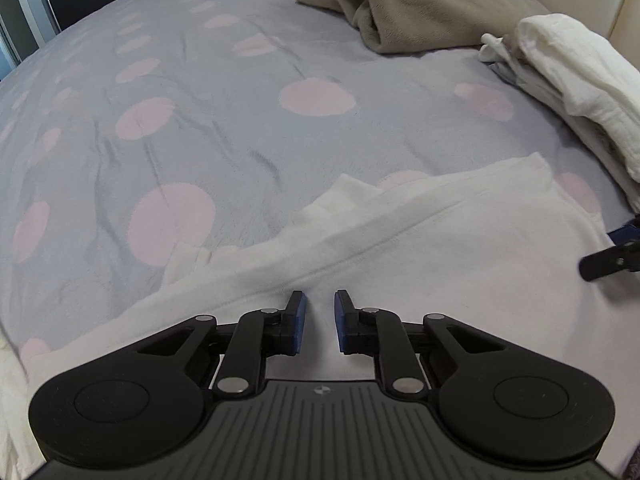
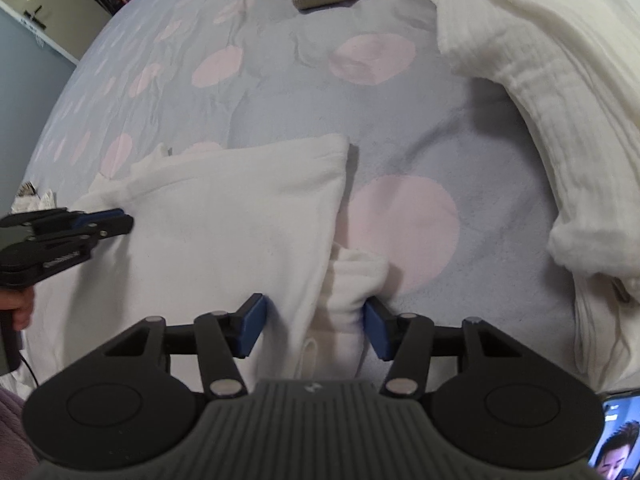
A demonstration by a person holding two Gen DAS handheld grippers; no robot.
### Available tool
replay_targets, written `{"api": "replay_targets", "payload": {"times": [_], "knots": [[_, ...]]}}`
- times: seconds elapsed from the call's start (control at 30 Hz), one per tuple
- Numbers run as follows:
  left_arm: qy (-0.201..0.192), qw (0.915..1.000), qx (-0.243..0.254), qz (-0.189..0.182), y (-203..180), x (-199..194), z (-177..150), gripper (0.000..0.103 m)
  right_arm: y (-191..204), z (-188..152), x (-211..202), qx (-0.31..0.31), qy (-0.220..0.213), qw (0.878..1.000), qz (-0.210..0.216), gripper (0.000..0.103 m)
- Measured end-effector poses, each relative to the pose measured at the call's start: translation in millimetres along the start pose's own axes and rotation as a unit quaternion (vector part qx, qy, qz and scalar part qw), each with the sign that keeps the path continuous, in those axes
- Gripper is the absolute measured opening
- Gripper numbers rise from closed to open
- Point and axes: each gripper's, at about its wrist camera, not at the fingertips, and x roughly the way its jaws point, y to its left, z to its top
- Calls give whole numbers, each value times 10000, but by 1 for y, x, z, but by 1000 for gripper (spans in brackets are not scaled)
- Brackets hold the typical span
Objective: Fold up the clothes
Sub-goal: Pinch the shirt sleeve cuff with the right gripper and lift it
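We have the white garment (image 2: 224,224) lying flat on the bed (image 2: 440,128), its long axis running from six toward twelve o'clock. Our right tool (image 2: 316,328) stands half wide astride its near right edge, a bunched fold between the pads, not yet pinched. Our left tool (image 1: 320,320), narrowed with cloth in the gap, sits at the garment's nine o'clock edge.

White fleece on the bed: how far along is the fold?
Done: the beige garment and white stack look folded and set aside. In hand: the white fleece lies flat, partly folded; left claw narrow over its seam, right claw straddling a bunched edge, neither clearly gripping. Left: finish folding it.
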Motion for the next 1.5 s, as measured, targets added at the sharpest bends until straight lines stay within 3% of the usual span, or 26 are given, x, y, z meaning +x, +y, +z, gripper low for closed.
{"api": "replay_targets", "payload": {"times": [0.1, 0.13, 0.17, 0.43, 0.93, 1.3, 1.5], "knots": [[26, 10000, 7, 23, 0, 3, 3, 14, 2, 1, -1, -44, -60, 10000, 39, 35], [32, 10000, 20, 42, -1, 2, 3, 14, 5, 2, -2, -60, -68, 9999, 59, 20], [26, 10000, 40, 58, -1, 2, 2, 14, 8, 2, -3, -74, -74, 9999, 77, 16], [-154, 9998, 118, 99, 1, -19, -2, 14, 33, 7, -23, -238, -213, 9991, 288, 14], [-601, 9980, -49, 188, 28, -112, -35, 14, 146, 5, -58, -846, -449, 9888, 1143, 13], [-772, 9944, -521, 502, 76, -162, -83, 14, 259, 10, -37, -1307, -360, 9763, 1687, 13], [-740, 9913, -878, 641, 109, -176, -114, 14, 312, 14, 3, -1472, -106, 9736, 1743, 13]]}}
